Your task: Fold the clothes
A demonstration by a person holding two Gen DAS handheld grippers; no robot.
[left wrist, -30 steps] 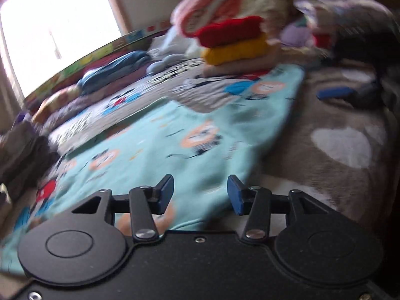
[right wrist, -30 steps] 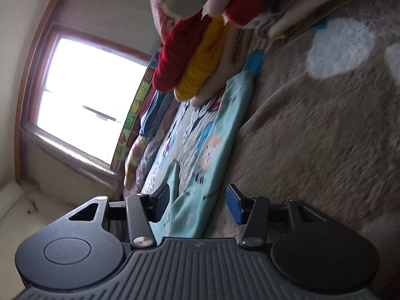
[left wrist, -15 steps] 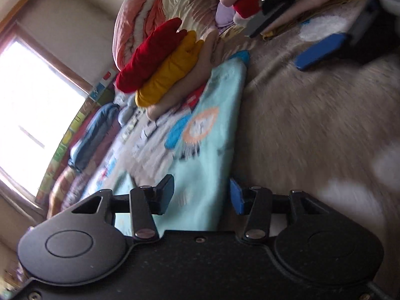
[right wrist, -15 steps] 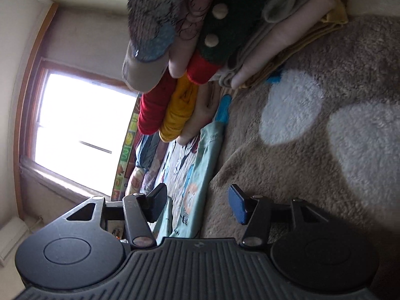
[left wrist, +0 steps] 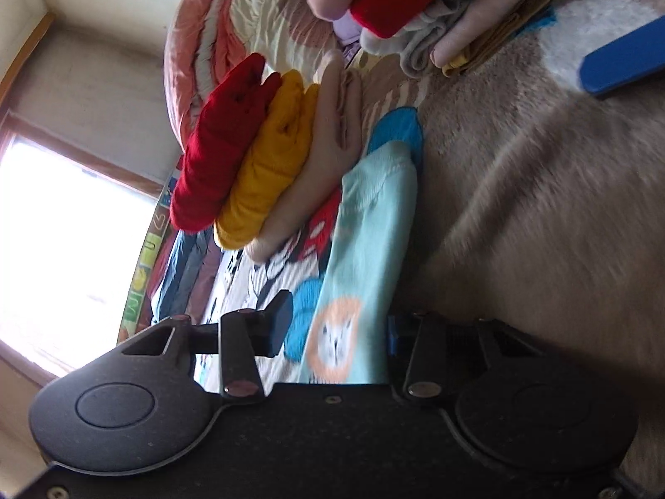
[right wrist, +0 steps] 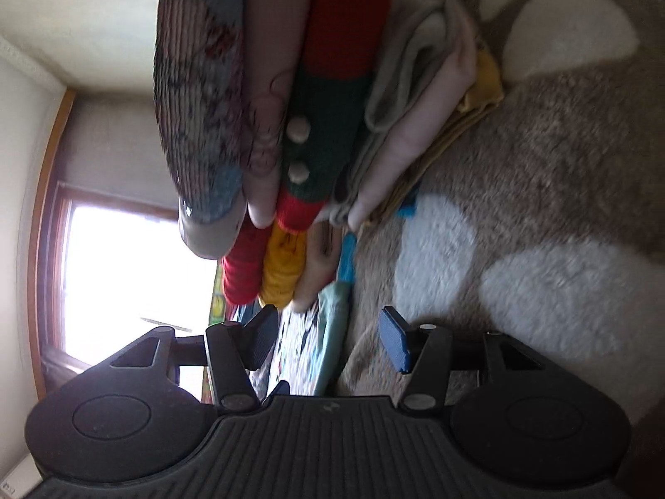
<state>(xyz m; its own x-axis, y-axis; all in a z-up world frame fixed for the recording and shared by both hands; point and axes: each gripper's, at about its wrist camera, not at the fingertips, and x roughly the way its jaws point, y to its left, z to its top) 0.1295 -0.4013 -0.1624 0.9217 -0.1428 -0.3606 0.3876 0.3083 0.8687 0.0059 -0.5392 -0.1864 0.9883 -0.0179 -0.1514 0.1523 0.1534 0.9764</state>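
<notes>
- Mint-green garment (left wrist: 365, 258) — in the left wrist view we find it spread flat on the bed, printed with an orange-ringed animal face, its edge running up from between the fingers of the left gripper (left wrist: 336, 328).
- Left gripper — we note its jaws have just been closing, with the green cloth lying between them; one finger is half hidden behind the fabric, and we cannot tell whether the pads press on it.
- Folded stack (left wrist: 266, 154) — red, yellow and beige pieces piled just beyond the garment's far end.
- Brown fleece blanket (left wrist: 540, 208) with pale patches, lying beside the garment; a blue bar (left wrist: 623, 62) shows above it near the frame's edge.
- Window (left wrist: 62, 249), bright, at the left.
- Right wrist view — the right gripper (right wrist: 328, 341) stands with jaws apart and nothing between the pads.
- The same garment (right wrist: 332, 332) appears here as a thin green strip, beyond the fingers.
- Second pile of folded clothes (right wrist: 324, 95) — patterned, pink, red-and-green knit, grey, yellow — resting on the blanket (right wrist: 540, 166), nearer than the red-yellow-beige stack (right wrist: 274, 270).
</notes>
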